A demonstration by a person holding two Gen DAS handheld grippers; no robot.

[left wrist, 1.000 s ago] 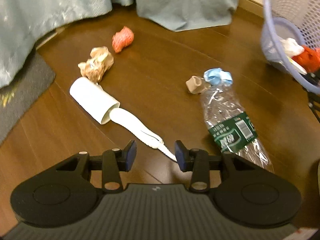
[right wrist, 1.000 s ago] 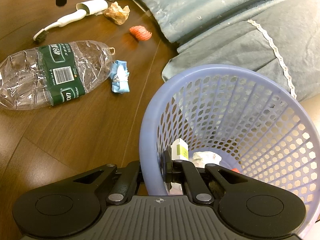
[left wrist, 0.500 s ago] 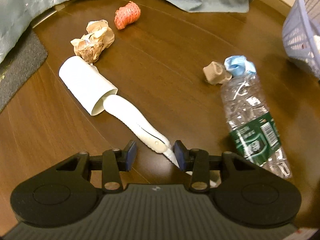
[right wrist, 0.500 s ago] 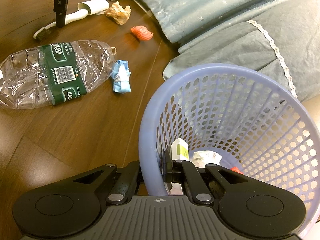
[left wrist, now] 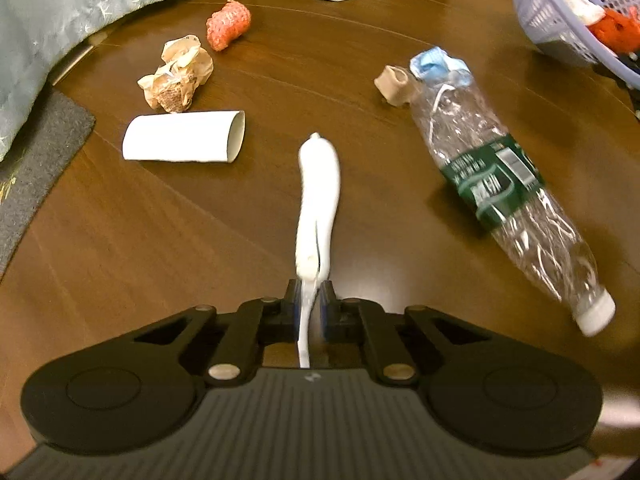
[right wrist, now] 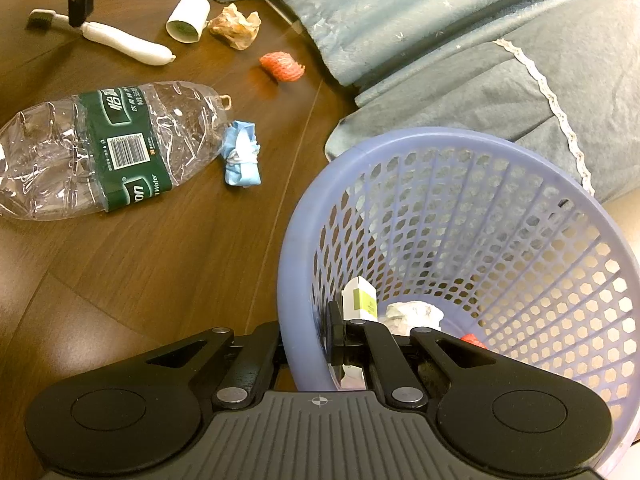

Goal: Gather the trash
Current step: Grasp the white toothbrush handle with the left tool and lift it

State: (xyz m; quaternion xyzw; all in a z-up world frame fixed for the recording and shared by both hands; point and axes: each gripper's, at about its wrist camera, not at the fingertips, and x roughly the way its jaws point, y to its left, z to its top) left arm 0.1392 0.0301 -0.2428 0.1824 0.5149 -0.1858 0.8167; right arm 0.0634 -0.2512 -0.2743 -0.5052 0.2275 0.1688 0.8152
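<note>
My left gripper (left wrist: 310,298) is shut on the thin neck of a white toothbrush (left wrist: 318,196), whose thick handle points away from me over the wooden floor. From the right wrist view the same toothbrush (right wrist: 124,42) hangs from the left gripper (right wrist: 78,16) at the top left. My right gripper (right wrist: 308,338) is shut on the rim of a lilac mesh basket (right wrist: 460,140), one finger outside and one inside. A carton, a white paper ball and a red scrap lie in the basket.
On the floor lie a white cardboard tube (left wrist: 184,142), a crumpled brown paper (left wrist: 176,76), an orange net wad (left wrist: 228,24), a tan scrap (left wrist: 394,88), a blue mask (right wrist: 242,154) and a crushed clear bottle (left wrist: 500,192). Blue-grey fabric (right wrist: 440,40) drapes behind; a grey mat (left wrist: 36,168) lies left.
My left gripper closed on the toothbrush neck and drew it out of the cardboard tube, which rolled to lie sideways. The right gripper and basket stayed put.
</note>
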